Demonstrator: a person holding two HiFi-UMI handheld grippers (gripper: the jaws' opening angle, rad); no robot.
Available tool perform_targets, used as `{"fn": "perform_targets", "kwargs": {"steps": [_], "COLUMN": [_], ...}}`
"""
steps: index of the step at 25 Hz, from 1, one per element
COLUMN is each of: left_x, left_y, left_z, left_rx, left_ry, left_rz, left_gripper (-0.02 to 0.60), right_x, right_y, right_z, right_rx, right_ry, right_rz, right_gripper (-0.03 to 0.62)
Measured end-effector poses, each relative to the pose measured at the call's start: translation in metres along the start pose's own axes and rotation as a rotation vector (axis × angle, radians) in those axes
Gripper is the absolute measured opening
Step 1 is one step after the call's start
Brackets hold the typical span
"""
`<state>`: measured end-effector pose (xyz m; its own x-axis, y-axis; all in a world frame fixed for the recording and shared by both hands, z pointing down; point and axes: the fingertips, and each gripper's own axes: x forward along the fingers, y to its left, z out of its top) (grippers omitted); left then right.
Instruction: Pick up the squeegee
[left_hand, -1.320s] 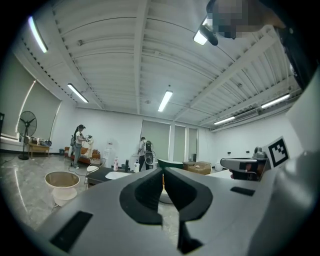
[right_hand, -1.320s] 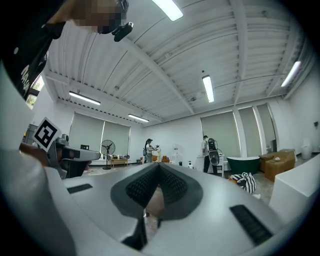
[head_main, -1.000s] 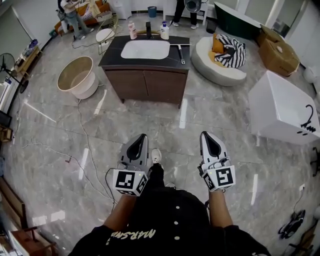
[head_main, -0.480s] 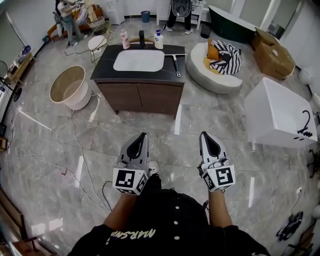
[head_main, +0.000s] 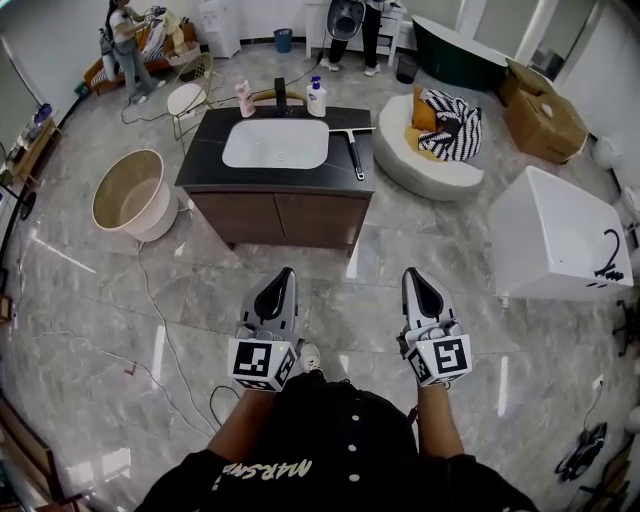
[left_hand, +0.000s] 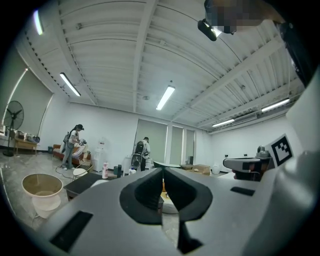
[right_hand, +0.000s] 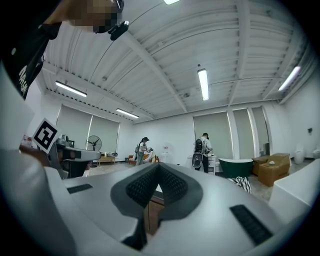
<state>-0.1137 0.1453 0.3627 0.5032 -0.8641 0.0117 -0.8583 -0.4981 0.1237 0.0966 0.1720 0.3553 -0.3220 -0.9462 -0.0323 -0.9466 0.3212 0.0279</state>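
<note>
The black-handled squeegee on the dark-topped wooden vanity was not yet reached; left gripper and right gripper were closed empty, opening needed.

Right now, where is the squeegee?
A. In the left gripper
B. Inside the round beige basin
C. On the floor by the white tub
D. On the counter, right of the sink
D: the head view shows the squeegee lying on the dark counter, just right of the sink.

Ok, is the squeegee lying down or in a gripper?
Lying down: the squeegee rests flat on the vanity countertop, right of the sink, nothing touching it.
</note>
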Motion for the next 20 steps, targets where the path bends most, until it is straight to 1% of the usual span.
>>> {"fn": "perform_targets", "kwargs": {"steps": [4,10,13,16,20], "left_x": [0.021,0.045,0.052,0.057,0.063], "left_y": [0.026,0.057,0.067,0.075,0.08], "left_z": [-0.001,0.005,0.006,0.006,-0.001], "left_rx": [-0.015,-0.009,0.004,0.001,0.005], "left_ry": [0.014,0.009,0.004,0.007,0.021], "left_rz": [-0.002,-0.027,-0.042,-0.042,-0.054], "left_gripper": [0.018,0.018,0.018,0.018,0.018], "right_x": [0.029,0.071,0.084,0.092,0.101], "right_y": [0.0,-0.001,0.0,0.001,-0.001], "right_z": [-0.003,-0.009,-0.012,-0.012,-0.02], "right_rx": [-0.005,-0.009,-0.007,-0.002,0.011], "right_ry": [0.004,0.024,0.032,0.035,0.047], "right_rz": [-0.014,-0.035,-0.042,-0.049,-0.055], "right_gripper": [-0.005,-0.005,-0.005,-0.005,-0.005]}}
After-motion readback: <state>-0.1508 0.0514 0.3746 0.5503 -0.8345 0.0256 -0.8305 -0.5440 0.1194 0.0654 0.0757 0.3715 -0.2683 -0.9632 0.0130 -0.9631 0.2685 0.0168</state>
